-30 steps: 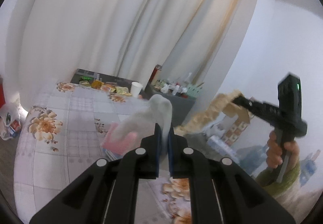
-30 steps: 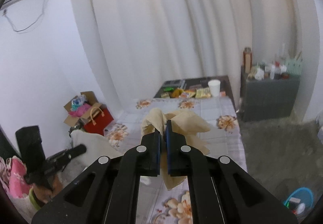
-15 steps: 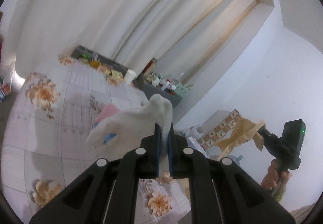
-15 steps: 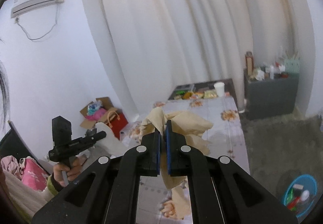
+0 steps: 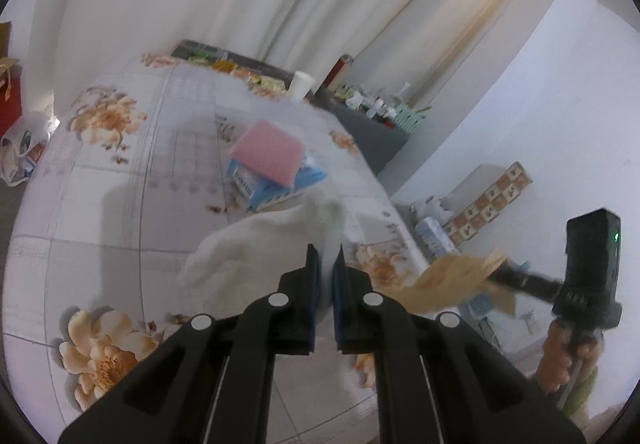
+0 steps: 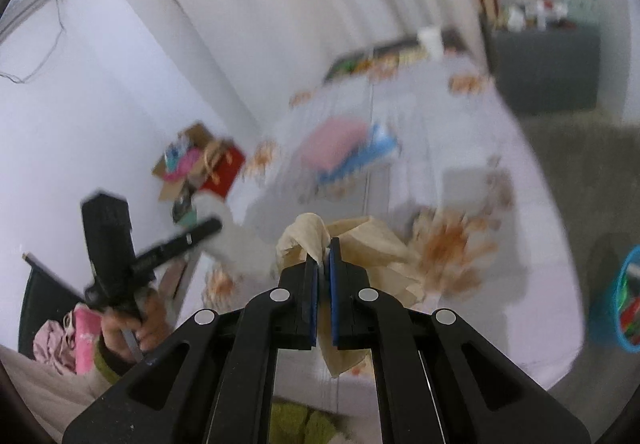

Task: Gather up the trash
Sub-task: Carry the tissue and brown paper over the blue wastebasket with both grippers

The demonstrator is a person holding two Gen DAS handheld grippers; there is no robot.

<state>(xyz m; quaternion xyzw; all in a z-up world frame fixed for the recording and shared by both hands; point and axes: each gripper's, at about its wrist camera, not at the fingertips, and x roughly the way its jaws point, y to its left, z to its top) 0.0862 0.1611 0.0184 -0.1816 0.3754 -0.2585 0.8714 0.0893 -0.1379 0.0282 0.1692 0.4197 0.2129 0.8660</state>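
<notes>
Both tongs (image 5: pixel 325 260) (image 6: pixel 323 258) lower, nearer the floral table (image 5: pixel 100 212).

white tissue (image 5: pixel 256 244): soft, matt | brown paper napkin (image 6: pixel 372 244): crumpled, matt | tablecloth (image 5: pixel 100 204): smooth, floral print | gripper fingers (image 5: pixel 310 284): matt black plastic

Two grippers (image 5: pixel 324 256) (image 6: pixel 323 250), two tissues (image 5: pixel 256 244) (image 6: pixel 372 240)

blurred: pink pad (image 6: pixel 334 146), blue box (image 6: pixel 370 154) | cut off at edge: blue basket (image 6: pixel 626 304)
</notes>
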